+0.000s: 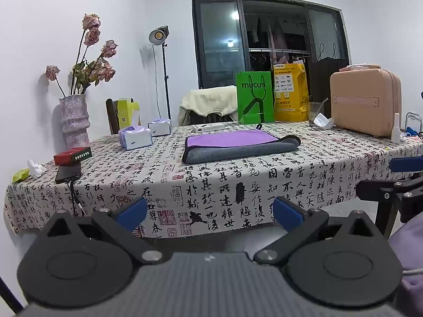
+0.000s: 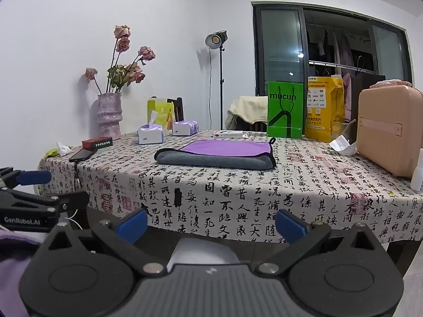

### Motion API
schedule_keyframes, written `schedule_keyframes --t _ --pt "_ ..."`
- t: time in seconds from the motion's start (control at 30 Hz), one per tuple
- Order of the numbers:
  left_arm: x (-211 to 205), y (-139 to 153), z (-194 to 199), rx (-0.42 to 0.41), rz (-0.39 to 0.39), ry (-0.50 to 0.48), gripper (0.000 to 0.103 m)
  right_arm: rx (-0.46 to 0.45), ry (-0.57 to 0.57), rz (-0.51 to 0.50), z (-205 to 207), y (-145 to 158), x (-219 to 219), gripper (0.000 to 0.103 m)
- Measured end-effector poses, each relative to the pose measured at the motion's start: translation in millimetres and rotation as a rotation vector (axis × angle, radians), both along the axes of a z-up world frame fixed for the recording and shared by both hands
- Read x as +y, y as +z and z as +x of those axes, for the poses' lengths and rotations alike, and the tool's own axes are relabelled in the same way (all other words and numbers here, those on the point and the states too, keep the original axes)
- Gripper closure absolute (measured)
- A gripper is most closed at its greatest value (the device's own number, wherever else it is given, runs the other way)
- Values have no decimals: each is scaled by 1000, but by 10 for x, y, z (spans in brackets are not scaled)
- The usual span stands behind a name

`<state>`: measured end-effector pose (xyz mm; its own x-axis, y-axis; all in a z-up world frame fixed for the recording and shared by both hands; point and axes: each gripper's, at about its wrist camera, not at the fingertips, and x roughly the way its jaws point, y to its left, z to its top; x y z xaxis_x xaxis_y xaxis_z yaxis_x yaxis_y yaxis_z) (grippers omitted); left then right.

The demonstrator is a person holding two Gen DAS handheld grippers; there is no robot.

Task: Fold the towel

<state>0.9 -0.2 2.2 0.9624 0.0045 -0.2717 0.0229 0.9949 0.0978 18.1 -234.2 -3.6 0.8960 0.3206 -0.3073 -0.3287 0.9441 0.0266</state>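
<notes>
Blue-tipped fingers of the left gripper [image 1: 210,212] stand spread wide apart in the foreground, holding nothing, below the near edge of the table [image 1: 264,185]; the right gripper [image 2: 211,224] is likewise spread and empty, at about the same height before the hanging tablecloth. Each gripper appears at the edge of the other's view, well apart from the towel [image 1: 239,145]. Towel: lying folded on the table's middle, purple face up toward the far side, grey side showing along the near edge and rolled over at one end, a small black loop at a far corner. Left of the towel: two tissue boxes [image 1: 136,137], a speckled vase [image 1: 74,120] with dried roses, a red box [image 1: 72,154] resting over a phone [image 1: 67,174]. Beyond the towel: a flat white box [image 1: 208,127], a green bag [image 1: 255,97] marked "mucun", a yellow bag [image 1: 290,92]. Far right: a pink suitcase [image 1: 366,101] standing on the table, a glass [image 1: 316,112] just beside it.
</notes>
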Motion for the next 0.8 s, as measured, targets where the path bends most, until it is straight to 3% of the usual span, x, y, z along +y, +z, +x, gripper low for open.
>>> schedule_keyframes --t 0.8 --pt "-1 -1 0 1 1 -1 0 5 -1 3 -22 30 6 0"
